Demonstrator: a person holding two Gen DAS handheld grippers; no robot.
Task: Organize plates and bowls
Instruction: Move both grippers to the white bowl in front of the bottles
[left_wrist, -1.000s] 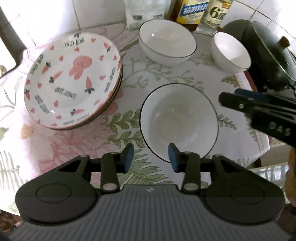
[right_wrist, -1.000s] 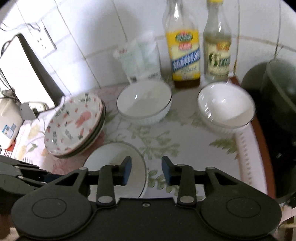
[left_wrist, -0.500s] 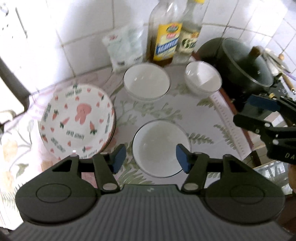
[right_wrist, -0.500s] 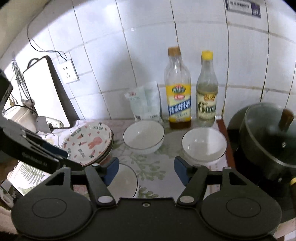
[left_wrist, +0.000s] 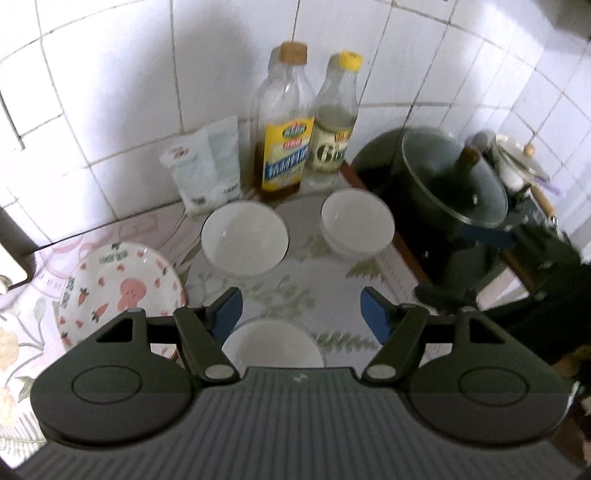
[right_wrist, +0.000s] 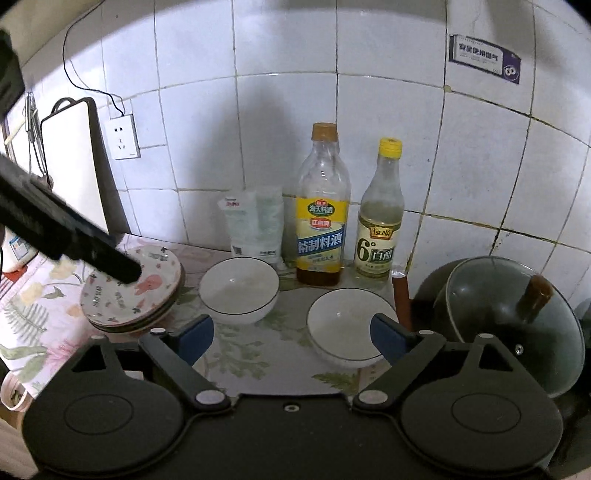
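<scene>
Left wrist view, read left to right: we see the stack of carrot-print plates (left_wrist: 122, 291) at the left of the tabletop (left_wrist: 295, 291), already nested, so we judge the plates sorted. Next, the rimmed bowl (left_wrist: 243, 240) stands by the wall. The near bowl (left_wrist: 273, 341) lies just below our left hand-held gripper (left_wrist: 301, 308), whose fingers are spread wide with nothing between them. The small bowl (left_wrist: 356, 225) sits beside the lidded pot (left_wrist: 450, 192).

Right wrist view: our right hand-held gripper (right_wrist: 291, 338) is likewise spread and empty, raised above the tabletop, with the small bowl near its right finger. The three bowls stand apart, unstacked; we judge nesting them remains. Both hand-held grippers hang clear, likely to survey before choosing a bowl.
</scene>
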